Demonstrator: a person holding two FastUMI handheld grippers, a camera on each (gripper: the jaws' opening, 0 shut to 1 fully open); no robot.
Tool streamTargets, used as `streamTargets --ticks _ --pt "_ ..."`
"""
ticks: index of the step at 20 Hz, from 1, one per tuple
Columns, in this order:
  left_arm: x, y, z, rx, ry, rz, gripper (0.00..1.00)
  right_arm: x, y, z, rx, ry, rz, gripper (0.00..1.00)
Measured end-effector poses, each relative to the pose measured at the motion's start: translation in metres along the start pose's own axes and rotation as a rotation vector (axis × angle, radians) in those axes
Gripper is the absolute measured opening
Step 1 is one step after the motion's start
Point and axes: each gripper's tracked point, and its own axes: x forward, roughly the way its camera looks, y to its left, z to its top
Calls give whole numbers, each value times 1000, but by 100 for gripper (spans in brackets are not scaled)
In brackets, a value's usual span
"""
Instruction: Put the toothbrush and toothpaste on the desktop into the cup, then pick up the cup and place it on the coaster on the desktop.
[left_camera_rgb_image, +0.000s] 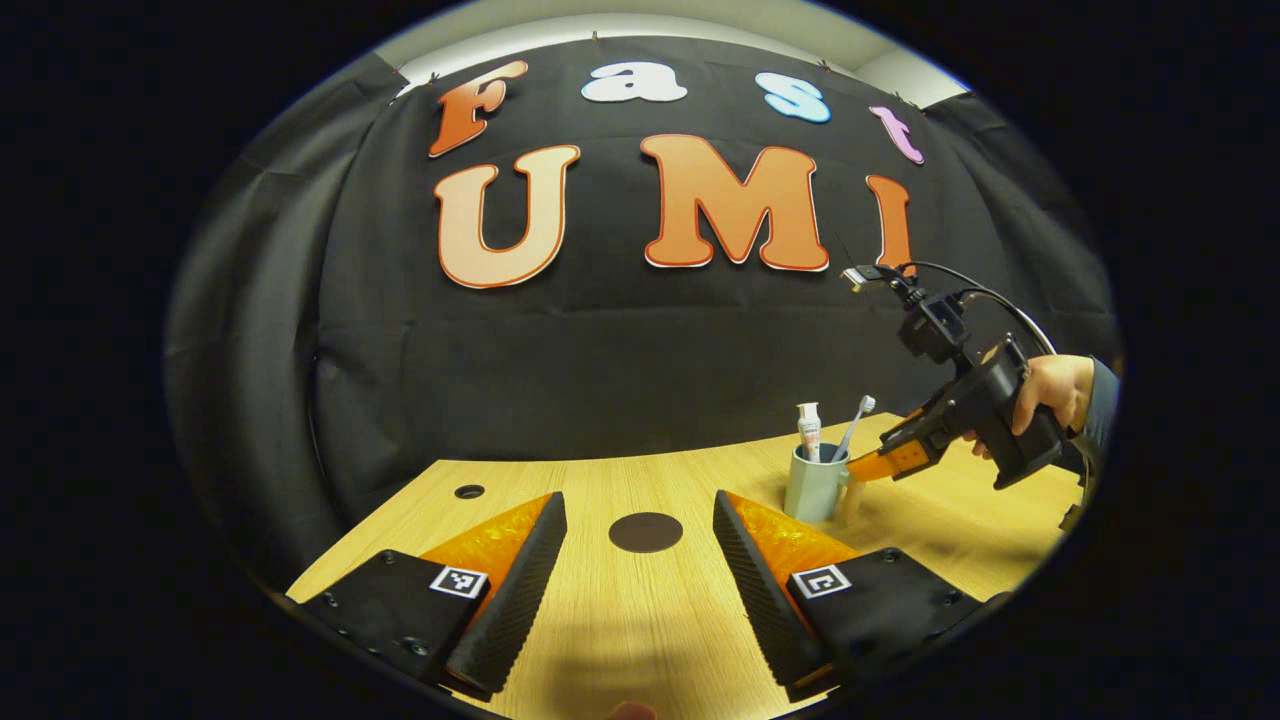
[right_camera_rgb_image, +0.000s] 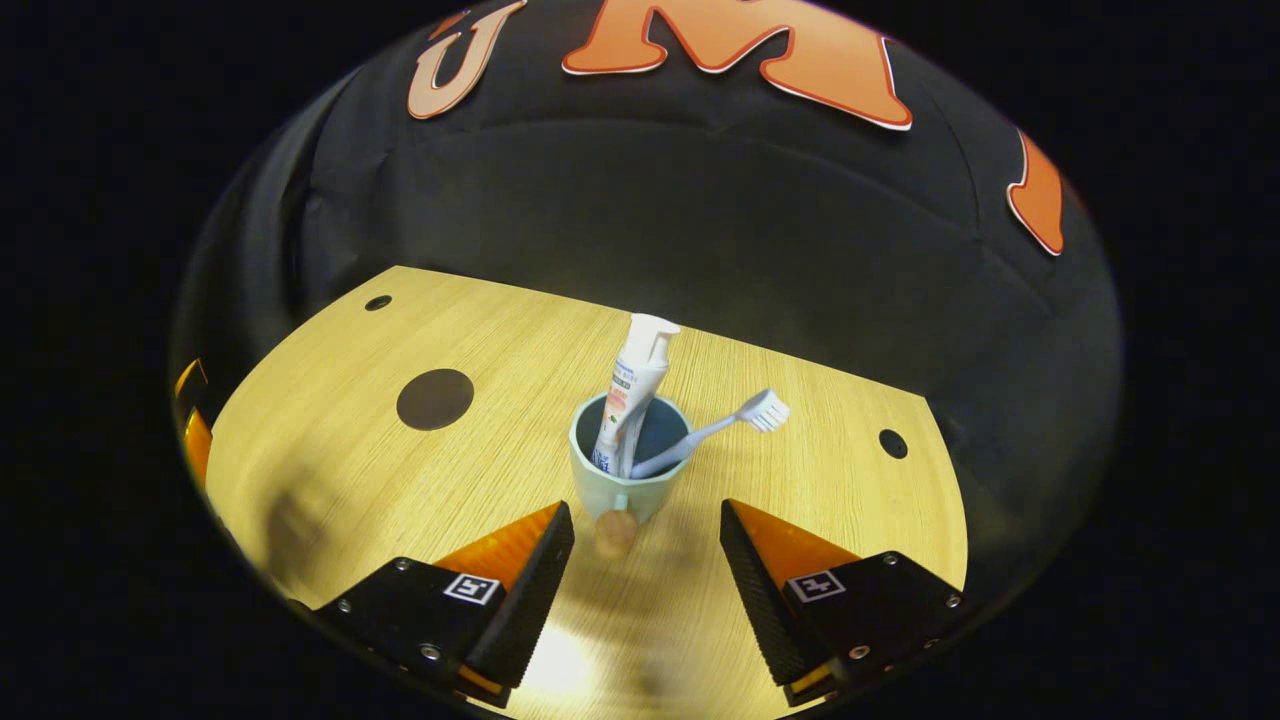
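A pale green cup (right_camera_rgb_image: 625, 478) stands upright on the wooden table (right_camera_rgb_image: 330, 470), holding a white toothpaste tube (right_camera_rgb_image: 635, 385) and a toothbrush (right_camera_rgb_image: 715, 428) that leans right. My right gripper (right_camera_rgb_image: 645, 515) is open just short of the cup, whose handle (right_camera_rgb_image: 615, 530) points at the gap between the fingers. The dark round coaster (right_camera_rgb_image: 435, 399) lies bare to the cup's left. In the left gripper view, my left gripper (left_camera_rgb_image: 639, 500) is open low over the table with the coaster (left_camera_rgb_image: 646, 532) just ahead. The cup (left_camera_rgb_image: 815, 485) stands to the right, and the right gripper (left_camera_rgb_image: 885, 462) reaches its side.
A hand (left_camera_rgb_image: 1050, 390) holds the right gripper at the right edge. Small dark holes sit in the table (right_camera_rgb_image: 378, 302) (right_camera_rgb_image: 893, 443). The black cloth wall (left_camera_rgb_image: 640, 350) closes off the table's far edge. An edge of the left gripper (right_camera_rgb_image: 190, 420) shows far left.
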Motion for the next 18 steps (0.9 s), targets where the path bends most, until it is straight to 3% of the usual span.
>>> streamTargets --ticks 4,10,18 --pt "-8 8 -7 -21 14 11 95 16 15 -13 23 140 48 86" --pt "-26 23 -17 -64 18 45 95 40 16 -25 89 269 31 82" --pt "-32 29 -30 -80 36 67 95 57 15 -29 90 335 -13 55"
